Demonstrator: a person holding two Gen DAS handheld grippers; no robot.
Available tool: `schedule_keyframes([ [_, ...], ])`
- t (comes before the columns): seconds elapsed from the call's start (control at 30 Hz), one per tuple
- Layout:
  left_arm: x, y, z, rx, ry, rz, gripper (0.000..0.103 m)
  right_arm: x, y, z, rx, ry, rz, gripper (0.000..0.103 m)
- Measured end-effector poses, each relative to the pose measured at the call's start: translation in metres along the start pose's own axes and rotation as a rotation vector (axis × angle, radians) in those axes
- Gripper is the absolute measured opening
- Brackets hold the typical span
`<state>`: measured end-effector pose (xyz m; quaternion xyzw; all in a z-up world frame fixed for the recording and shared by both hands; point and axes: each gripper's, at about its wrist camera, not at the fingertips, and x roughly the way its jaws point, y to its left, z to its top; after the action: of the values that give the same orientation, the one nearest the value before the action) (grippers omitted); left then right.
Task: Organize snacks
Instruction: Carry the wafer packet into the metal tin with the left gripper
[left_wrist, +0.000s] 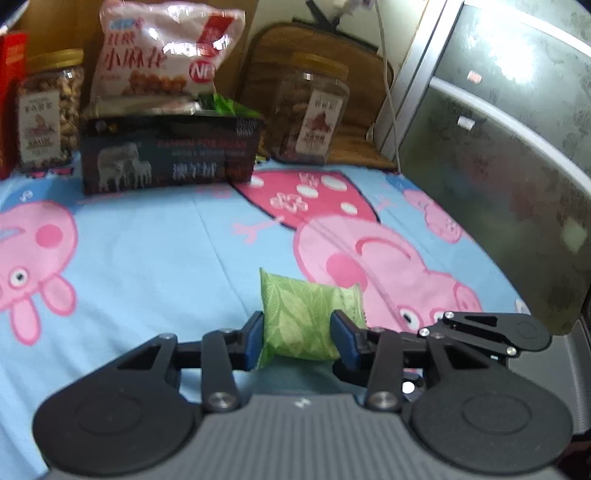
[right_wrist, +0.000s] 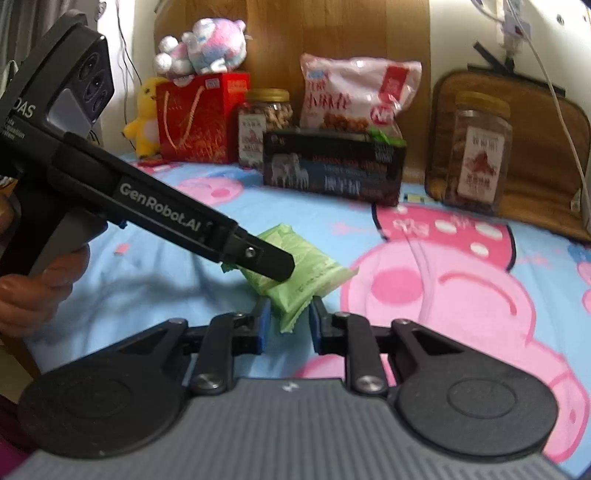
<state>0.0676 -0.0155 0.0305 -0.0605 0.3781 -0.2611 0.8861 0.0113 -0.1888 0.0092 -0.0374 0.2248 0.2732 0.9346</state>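
A: that bedsheet (left_wrist: 147, 240) is light blue with pink cartoon pigs all over, one in a red dress with white dots. the snack packet (left_wrist: 299, 317) is pale green with a leaf pattern.

B: yep, and both grippers are black with blue finger pads (left_wrist: 253, 339) and a grey ribbed body. along the sheet's far edge: a black box (right_wrist: 334, 168) with white animals printed on it, a pink-and-white snack bag (right_wrist: 356, 98) with red lettering, two clear jars with gold lids (right_wrist: 480, 99), a red gift bag (right_wrist: 199, 118) with gold handles, a yellow plush (right_wrist: 146, 114).
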Motion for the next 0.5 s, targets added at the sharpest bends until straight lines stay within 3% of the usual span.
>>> schedule_keyframes([
  [0.2, -0.022, 0.017, 0.031, -0.030, -0.070, 0.013, 0.039, 0.019, 0.003, 0.038, -0.054, -0.081, 0.002, 0.025],
  [0.37, -0.027, 0.041, 0.086, -0.047, -0.128, 0.048, 0.039, 0.055, -0.012, 0.091, -0.043, -0.154, 0.016, 0.025],
  [0.5, -0.015, 0.059, 0.139, -0.047, -0.181, 0.100, 0.039, 0.099, -0.031, 0.133, -0.011, -0.165, 0.007, 0.025],
])
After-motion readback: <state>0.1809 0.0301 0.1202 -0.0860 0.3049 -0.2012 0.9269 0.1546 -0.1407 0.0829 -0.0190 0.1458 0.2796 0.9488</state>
